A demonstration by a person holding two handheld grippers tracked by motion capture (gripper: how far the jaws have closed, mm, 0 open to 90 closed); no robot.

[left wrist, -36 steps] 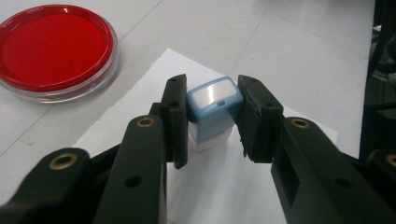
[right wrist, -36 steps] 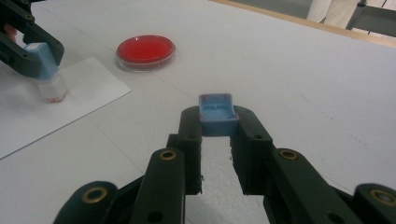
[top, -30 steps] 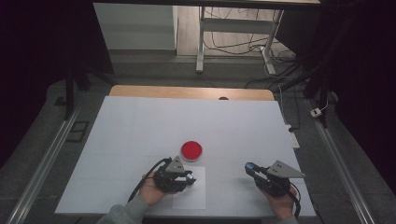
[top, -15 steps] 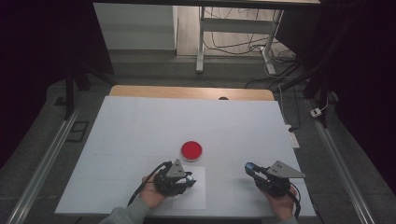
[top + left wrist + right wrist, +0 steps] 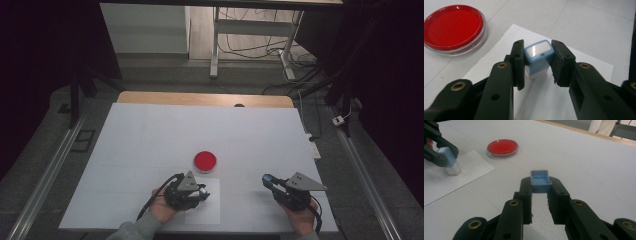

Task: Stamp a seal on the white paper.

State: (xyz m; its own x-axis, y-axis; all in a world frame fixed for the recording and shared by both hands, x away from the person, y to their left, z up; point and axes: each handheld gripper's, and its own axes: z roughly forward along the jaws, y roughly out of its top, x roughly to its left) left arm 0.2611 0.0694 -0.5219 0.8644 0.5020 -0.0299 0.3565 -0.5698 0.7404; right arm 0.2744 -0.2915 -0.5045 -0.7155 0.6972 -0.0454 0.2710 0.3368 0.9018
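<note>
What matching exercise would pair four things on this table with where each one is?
Things:
1. stamp
2. blue cap
3. red ink pad
4. sheet of paper

Places:
A. flat on the table under the left tongs
B. held in the right tongs
C. on the table just beyond the paper
D. held in the left tongs, its lower end on the paper

Pairs: 1-D, 2-B, 3-C, 4-A
</note>
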